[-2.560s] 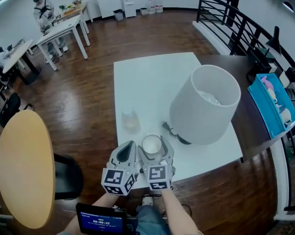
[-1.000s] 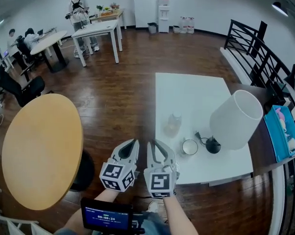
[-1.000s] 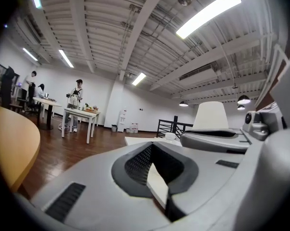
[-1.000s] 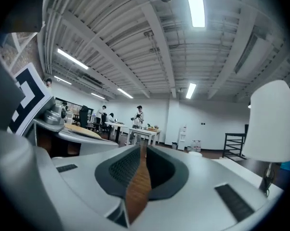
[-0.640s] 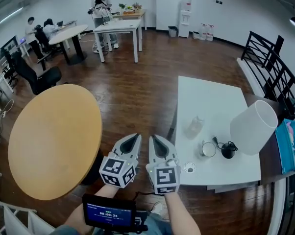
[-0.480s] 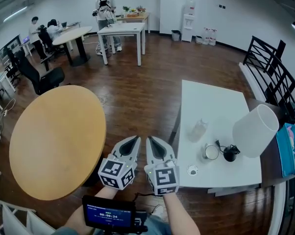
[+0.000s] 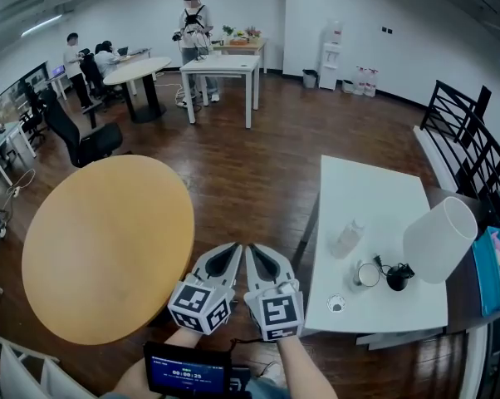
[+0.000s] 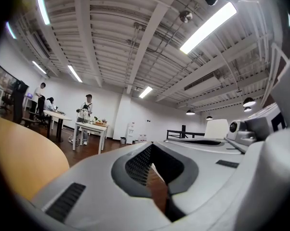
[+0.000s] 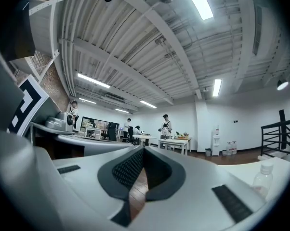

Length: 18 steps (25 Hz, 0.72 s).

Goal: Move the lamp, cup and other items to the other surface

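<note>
Nearest, at the bottom of the head view, sits 1 small screen (image 7: 182, 373) between the person's 2 forearms. Just beyond it, 2 grippers are held side by side, each with 1 marker cube, both pointing level and away from the person, over the wooden floor (image 7: 258, 156). The left gripper (image 7: 230, 248) has its jaws pressed together with nothing between them. The right gripper (image 7: 252, 250) is likewise closed and empty. Their tips lie just beside each other.

Left of the grippers stands 1 round wooden table (image 7: 100, 248), its top bare. To their right stands 1 white rectangular table (image 7: 375, 194), which carries all the task's things. There are 4 of them, grouped at its near end:
- 1 small round item (image 7: 336, 304) close to the near edge
- 1 cup (image 7: 367, 274), whose contents are too small to make out
- 1 clear plastic bottle (image 7: 347, 238) standing upright
- 1 lamp (image 7: 438, 241), with a white shade and a dark base just beside the cup

Beyond that table's right side lie 1 blue object (image 7: 495, 268) and 1 black railing (image 7: 462, 127).

Farther off are 1 black office chair (image 7: 80, 140), 1 round white table (image 7: 136, 69) and 1 rectangular white table (image 7: 223, 63). By these tables are 3 people: 1 standing (image 7: 193, 19) and 2 at the left (image 7: 75, 52). 1 water dispenser (image 7: 330, 52) stands against the back wall.
</note>
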Motion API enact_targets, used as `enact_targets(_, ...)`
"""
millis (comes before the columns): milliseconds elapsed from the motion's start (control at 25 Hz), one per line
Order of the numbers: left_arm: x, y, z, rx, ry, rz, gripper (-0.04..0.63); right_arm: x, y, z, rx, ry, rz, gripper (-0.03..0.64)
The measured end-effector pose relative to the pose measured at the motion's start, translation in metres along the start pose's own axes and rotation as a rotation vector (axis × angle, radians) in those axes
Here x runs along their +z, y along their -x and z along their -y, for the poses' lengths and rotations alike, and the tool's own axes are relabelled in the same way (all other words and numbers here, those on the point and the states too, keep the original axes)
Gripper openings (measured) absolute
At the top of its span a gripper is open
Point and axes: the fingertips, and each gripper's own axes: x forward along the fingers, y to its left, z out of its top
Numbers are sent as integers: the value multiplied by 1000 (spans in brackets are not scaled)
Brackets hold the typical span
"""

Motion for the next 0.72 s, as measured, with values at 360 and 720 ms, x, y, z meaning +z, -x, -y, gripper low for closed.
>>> enact_targets(360,1,5,-5,25,-14,1,11,2,-2,-2,3,-3,-17,3)
enact_targets(720,0,4,-2,18,-17,0,11,2,-1,3,-11,18,3,3)
